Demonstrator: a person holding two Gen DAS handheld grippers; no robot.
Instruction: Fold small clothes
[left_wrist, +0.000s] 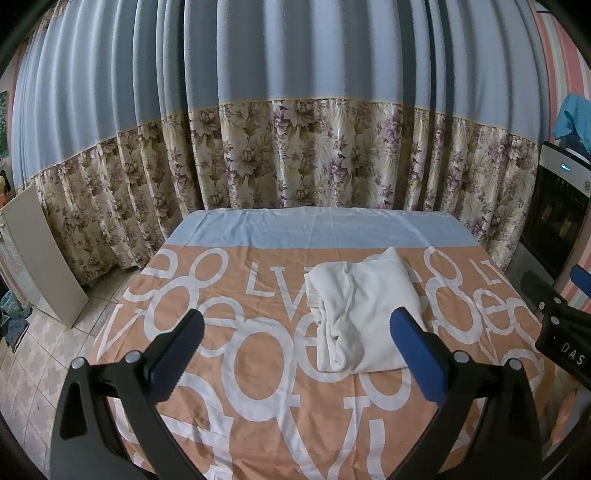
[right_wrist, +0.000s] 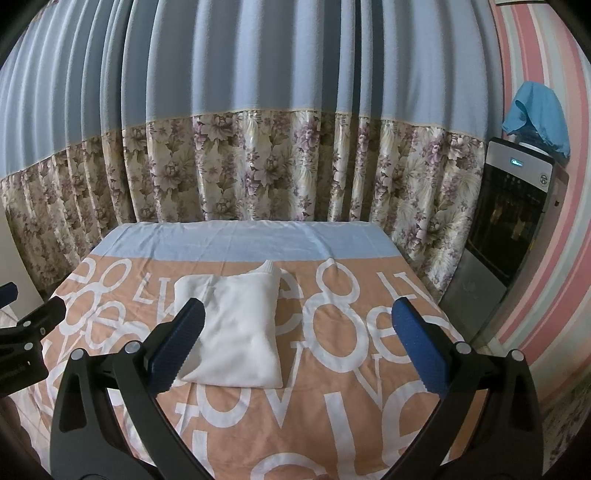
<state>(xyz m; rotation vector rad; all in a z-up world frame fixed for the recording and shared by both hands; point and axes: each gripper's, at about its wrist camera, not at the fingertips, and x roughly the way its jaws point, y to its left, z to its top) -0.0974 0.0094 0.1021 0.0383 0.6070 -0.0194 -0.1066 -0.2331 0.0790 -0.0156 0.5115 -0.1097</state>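
White folded garment (left_wrist: 364, 314) lies on table btwn & beyond both tongs, left (left_wrist: 303, 354) & right (right_wrist: 303, 350), wide open, empty.

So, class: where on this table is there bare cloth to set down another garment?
The near patch of the tablecloth, in front of the folded white garment, is free. So are the strip to its right, toward the water dispenser, and the blue band by the curtain. Only the centre is taken.
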